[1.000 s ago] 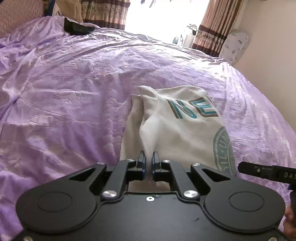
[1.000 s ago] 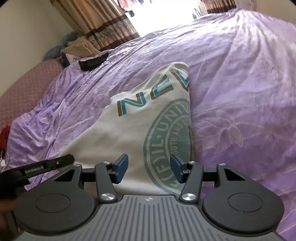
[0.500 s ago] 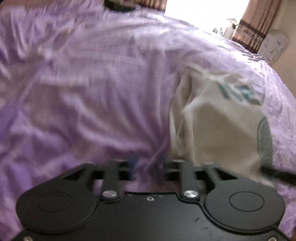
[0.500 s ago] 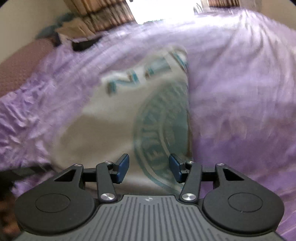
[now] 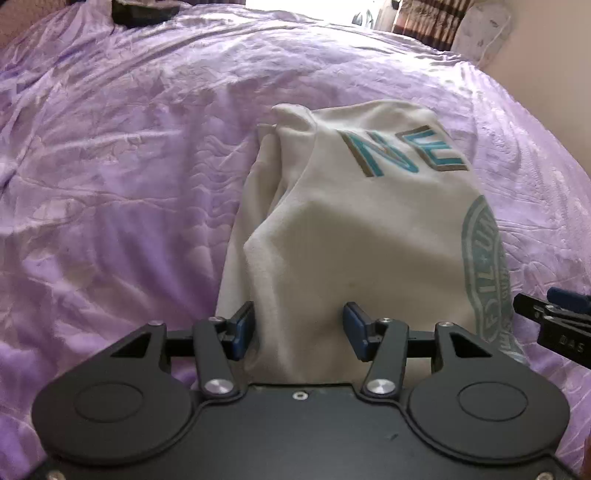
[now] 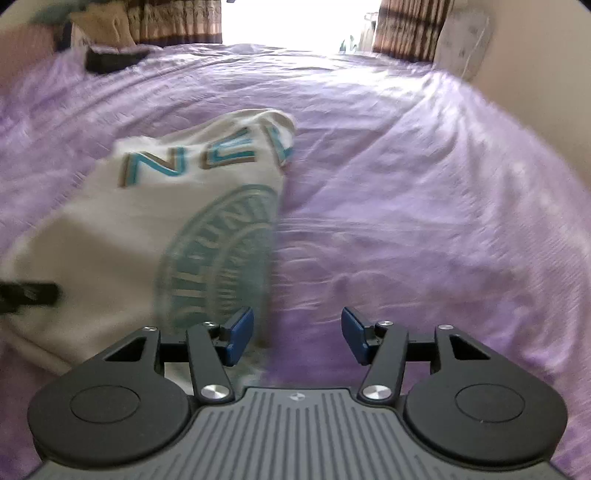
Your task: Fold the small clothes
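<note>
Cream shirt [image 5: 354, 236], partly folded into a long strip with teal lettering up, lying mid-bed on the purple bedspread [image 5: 110, 184]: soft, light, limp, likely to sag and slide on the sheet, so best pinched at the near hem corners. Left gripper [image 5: 299, 330] spread wide over the near hem, gripping nothing; right gripper [image 6: 297, 335] likewise spread, straddling the shirt's right edge. Dark object [image 5: 144, 13] far off near the curtains [image 6: 177, 18], nothing apparently obstructing.
</note>
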### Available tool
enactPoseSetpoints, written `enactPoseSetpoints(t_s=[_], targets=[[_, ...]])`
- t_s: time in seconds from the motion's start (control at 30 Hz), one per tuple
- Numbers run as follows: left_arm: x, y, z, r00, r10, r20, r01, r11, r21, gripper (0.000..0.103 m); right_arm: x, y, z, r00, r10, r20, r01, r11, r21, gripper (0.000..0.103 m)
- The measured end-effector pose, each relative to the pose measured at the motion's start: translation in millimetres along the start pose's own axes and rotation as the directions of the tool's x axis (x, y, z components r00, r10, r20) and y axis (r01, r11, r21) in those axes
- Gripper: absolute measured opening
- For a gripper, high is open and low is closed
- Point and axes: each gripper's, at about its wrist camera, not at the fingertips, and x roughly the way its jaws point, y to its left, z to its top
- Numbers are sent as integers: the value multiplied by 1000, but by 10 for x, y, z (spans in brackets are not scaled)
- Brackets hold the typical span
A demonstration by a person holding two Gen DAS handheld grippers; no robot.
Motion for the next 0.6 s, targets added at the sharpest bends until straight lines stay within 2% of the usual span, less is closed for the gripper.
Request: enactPoseSetpoints(t_s=[0.1,0.17,0.2,0.27,0.33,0.4,0.47,0.6], targets=[[170,-40,-41,1000,12,-16,-11,997,72,62,81,-75,-6,995,87,-38,-85,994,66,66],[257,18,-70,1000,-15,0,15,998,55,60,114,-77,-6,994,93,-50,-89,993,81,67],[268,84,-84,998,-54,20,54,999,8,53,111,-57,-18,995,83,-48,-79,994,73,69],[206,245,-151,993,-97,72,105,988,-115,47,99,-9,-20,997,61,-43,-59,997,55,69],[125,271,-172,990,-99,98,111,985,-134,10,55,59,-9,998,45,-40,-44,998,33,69],[-24,328,-171,987,-88,133,111,978,-177,5,4,88,9,999,39,-30,-38,999,12,69],[-224,377,-199,981,-46,188,93,964,-248,4,-46,91,24,999,37,-17,-37,999,5,69],[-374,274,-261,980,-23,200,72,968,-239,4,-77,68,57,997,70,-19,-69,997,19,69]])
